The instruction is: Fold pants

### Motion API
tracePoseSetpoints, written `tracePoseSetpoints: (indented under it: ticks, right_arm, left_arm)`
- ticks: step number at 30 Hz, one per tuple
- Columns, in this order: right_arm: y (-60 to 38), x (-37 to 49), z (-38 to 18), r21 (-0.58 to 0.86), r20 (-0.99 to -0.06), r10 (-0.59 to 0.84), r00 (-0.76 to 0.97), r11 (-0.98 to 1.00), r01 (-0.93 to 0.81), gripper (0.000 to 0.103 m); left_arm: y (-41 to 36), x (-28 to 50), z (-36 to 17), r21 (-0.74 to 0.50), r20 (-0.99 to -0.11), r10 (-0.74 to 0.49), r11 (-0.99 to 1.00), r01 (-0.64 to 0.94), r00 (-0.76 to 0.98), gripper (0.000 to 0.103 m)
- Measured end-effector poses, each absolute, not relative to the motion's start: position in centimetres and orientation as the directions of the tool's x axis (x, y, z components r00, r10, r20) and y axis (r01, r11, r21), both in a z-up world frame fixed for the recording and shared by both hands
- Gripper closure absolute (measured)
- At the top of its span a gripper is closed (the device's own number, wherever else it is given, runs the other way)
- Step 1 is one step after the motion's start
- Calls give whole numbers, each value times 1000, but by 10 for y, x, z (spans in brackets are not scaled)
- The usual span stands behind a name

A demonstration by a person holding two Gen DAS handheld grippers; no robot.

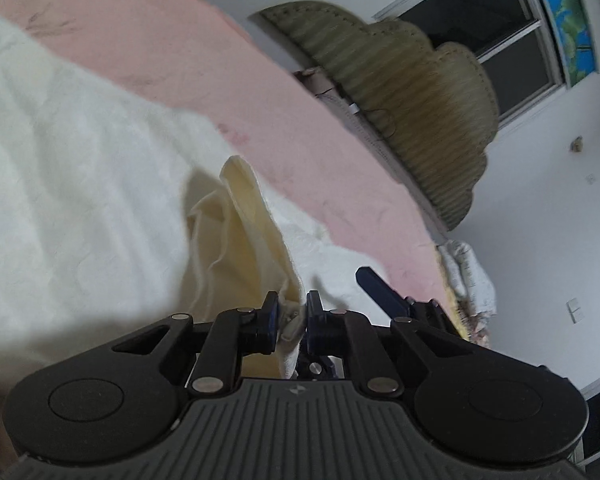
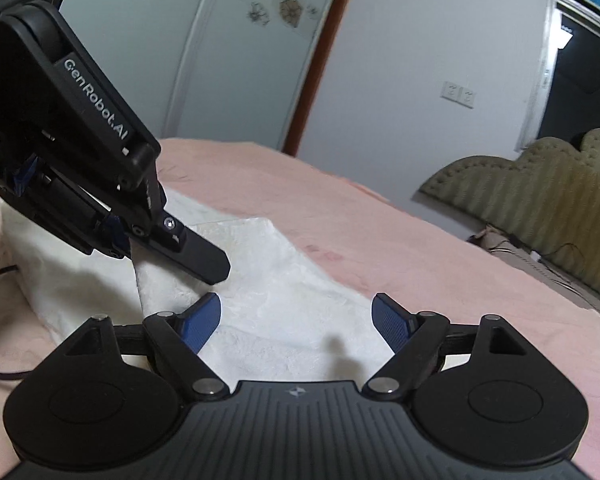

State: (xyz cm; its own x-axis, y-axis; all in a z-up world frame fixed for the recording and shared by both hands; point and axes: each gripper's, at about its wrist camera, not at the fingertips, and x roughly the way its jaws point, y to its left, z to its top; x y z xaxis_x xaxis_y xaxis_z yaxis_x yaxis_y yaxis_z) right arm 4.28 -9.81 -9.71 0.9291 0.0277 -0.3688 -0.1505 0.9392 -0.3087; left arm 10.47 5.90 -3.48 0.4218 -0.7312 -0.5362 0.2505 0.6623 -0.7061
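1 pr cream pants (image 1: 80, 184) spread on pink bed (image 1: 260, 120). L tool (image 1: 293, 312) pinched on raised fabric fold; R tool (image 2: 296, 320) wide, empty, above pants nr bed edge.

A pink bedsheet (image 2: 380, 224) is covering the bed, stretching ahead of the jaws. Beyond it, an olive tufted headboard (image 2: 540, 184) is leaning against a white wall. A dark window (image 1: 496, 36) is showing above, with wall switches (image 2: 458, 94) nearby.
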Motion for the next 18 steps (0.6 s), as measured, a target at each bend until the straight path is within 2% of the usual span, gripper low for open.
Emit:
tracePoseSetpoints:
  ticks: [4, 8, 12, 15, 18]
  right_arm:
    - [-96, 48, -116, -311, -444, 27, 895, 933, -183, 20]
    - [-112, 45, -108, -213, -483, 82, 872, 955, -208, 20]
    - [-152, 53, -90, 21, -463, 139, 875, 989, -146, 20]
    - [-185, 81, -95, 252, -545, 281, 790, 953, -165, 20]
    - [-209, 92, -101, 338, -541, 238, 807, 940, -52, 20]
  left_arm:
    - [64, 109, -65, -717, -591, -717, 677, 166, 370, 91]
    - [72, 113, -71, -739, -579, -730, 658, 144, 363, 91]
    - [68, 110, -68, -705, -595, -709, 687, 178, 379, 90]
    - [61, 106, -64, -680, -607, -692, 707, 196, 391, 90]
    - [56, 104, -61, -660, -618, -682, 721, 213, 392, 89]
